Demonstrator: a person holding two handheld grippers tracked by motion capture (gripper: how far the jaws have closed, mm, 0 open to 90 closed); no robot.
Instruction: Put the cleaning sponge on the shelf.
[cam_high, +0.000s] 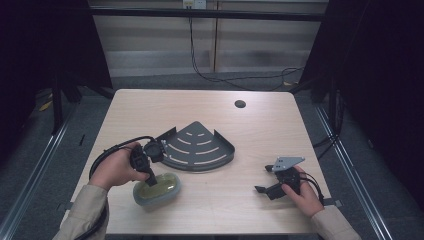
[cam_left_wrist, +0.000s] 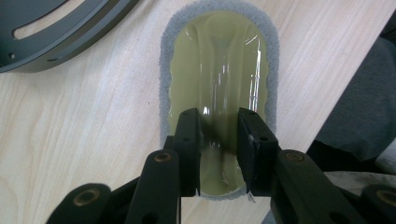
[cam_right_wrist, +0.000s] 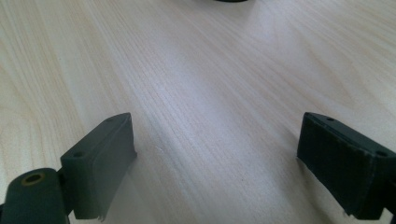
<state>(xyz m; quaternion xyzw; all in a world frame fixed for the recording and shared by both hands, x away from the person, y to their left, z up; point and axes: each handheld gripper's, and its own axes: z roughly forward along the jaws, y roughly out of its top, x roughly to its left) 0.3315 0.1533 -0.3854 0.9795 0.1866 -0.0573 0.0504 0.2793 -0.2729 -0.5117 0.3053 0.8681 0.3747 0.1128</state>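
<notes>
My left tool (cam_left_wrist: 219, 140) over oval sponge dish (cam_left_wrist: 219, 70), jaws narrowed inside yellow-green hollow; pinch or small gap, cannot tell. Dish sits on surface (cam_high: 240, 135) near front edge, just beside dark corner rack (cam_high: 197, 146). My right tool (cam_right_wrist: 217, 158) spread wide, low over bare wood, well apart.

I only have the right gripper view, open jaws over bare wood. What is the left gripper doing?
Observer: The left gripper points down into an oval foam-rimmed dish, its jaws flanking a clear ridge along the middle.
Operator: Anything else near it?
Observer: A dark fan-shaped slotted shelf lies just beyond the dish, on its far side.
Operator: Where is my gripper relative to that shelf?
Observer: The right gripper sits off to the shelf's right, apart from it.
</notes>
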